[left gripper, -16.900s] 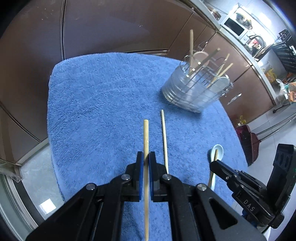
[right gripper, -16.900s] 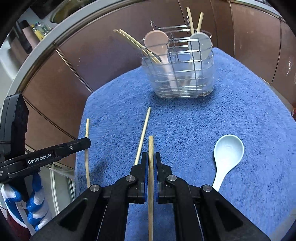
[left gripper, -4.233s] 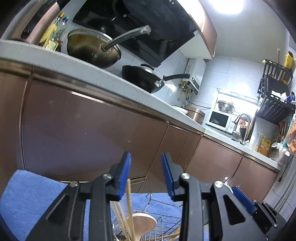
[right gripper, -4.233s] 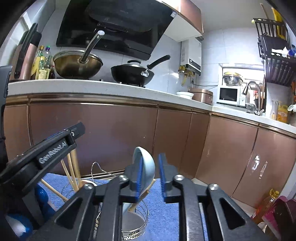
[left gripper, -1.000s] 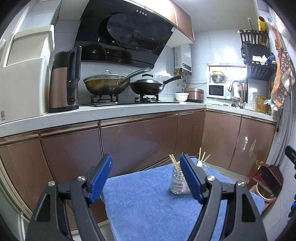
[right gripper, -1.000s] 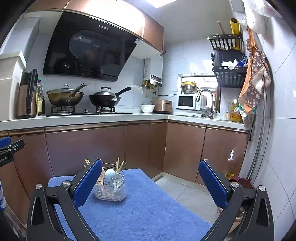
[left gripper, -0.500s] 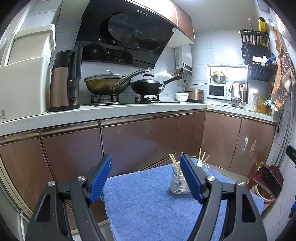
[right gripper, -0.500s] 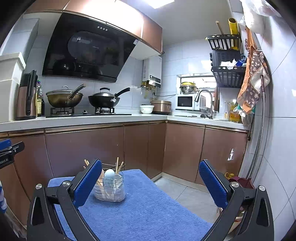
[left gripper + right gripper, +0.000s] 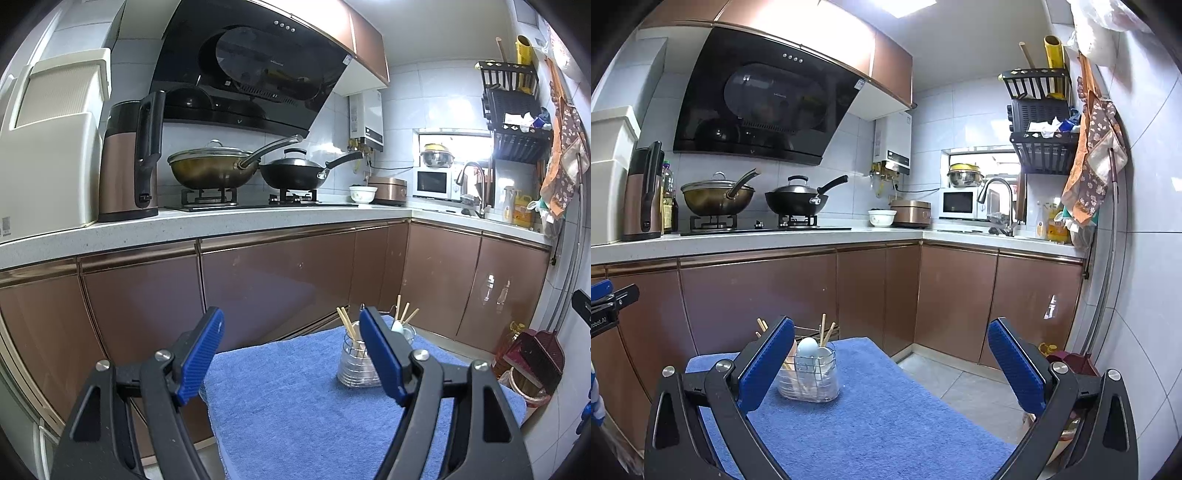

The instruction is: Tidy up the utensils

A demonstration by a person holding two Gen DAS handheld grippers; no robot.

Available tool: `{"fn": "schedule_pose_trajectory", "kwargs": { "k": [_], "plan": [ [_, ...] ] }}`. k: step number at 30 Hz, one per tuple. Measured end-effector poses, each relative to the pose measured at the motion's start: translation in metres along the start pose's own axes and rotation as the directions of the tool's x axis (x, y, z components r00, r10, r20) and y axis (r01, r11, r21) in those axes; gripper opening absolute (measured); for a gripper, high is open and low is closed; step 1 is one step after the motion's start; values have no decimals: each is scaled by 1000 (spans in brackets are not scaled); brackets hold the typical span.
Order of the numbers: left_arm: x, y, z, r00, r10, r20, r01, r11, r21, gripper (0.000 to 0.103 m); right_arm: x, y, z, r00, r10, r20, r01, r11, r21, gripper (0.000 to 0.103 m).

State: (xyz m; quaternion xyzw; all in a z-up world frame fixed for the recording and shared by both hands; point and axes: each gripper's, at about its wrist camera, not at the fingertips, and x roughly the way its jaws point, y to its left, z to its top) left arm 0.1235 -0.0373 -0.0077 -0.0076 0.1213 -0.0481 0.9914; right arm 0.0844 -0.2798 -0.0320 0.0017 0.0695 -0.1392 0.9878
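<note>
A clear wire utensil holder (image 9: 809, 376) stands on the blue towel (image 9: 871, 417); it also shows in the left wrist view (image 9: 354, 363). It holds several wooden chopsticks (image 9: 823, 332) and spoons, among them a pale blue spoon (image 9: 807, 348). My left gripper (image 9: 291, 356) is open and empty, held back from and above the towel (image 9: 295, 410). My right gripper (image 9: 892, 363) is wide open and empty, also well back from the holder. I see no utensils lying on the towel.
Brown cabinets (image 9: 757, 295) and a counter with a stove, two pans (image 9: 798, 201) and a kettle (image 9: 131, 158) stand behind the table. A sink, a microwave (image 9: 958, 203) and a wall rack are at the right. Tiled floor (image 9: 960, 384) lies to the right of the table.
Compared with 4 seconds ago, both grippers have pulled up and back from the holder and opened wide; the spoon is out of the right gripper. Over the last second almost nothing has moved.
</note>
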Motion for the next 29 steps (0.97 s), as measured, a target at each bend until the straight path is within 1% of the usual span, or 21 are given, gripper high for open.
{"fn": "schedule_pose_trajectory", "kwargs": {
  "k": [29],
  "plan": [
    [-6, 0, 0, 1000, -10, 1, 10, 1000, -2, 74, -6, -7, -1, 1000, -5, 8, 5, 1000, -6, 103]
  ]
}}
